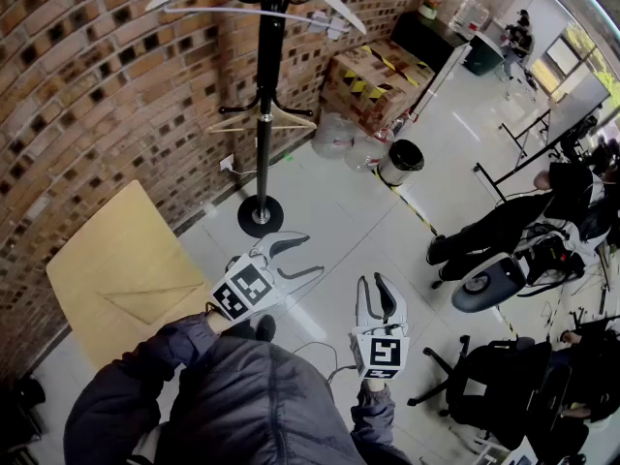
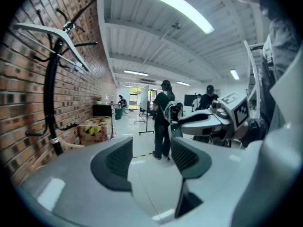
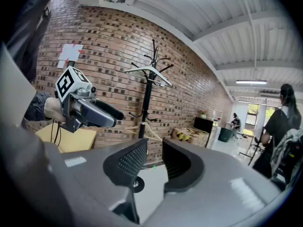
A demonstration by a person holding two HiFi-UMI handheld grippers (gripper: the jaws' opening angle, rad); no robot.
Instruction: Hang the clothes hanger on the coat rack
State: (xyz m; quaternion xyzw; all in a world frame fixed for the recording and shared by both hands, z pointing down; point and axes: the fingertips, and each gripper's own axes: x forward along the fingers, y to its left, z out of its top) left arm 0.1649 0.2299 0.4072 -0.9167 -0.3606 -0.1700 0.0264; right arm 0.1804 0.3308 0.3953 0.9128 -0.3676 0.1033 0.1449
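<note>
Left tongs (image 1: 312,255) and right tongs (image 1: 378,284) gape empty. Best to grip the wooden hanger (image 1: 150,294) on the worktop (image 1: 107,245) squarely before lifting toward the coat rack (image 1: 266,95).

One coat rack (image 1: 263,163), one table (image 1: 111,245), one bin (image 1: 400,161), one white hanger (image 1: 334,0) and, seemingly, two wooden hangers (image 1: 295,115).
</note>
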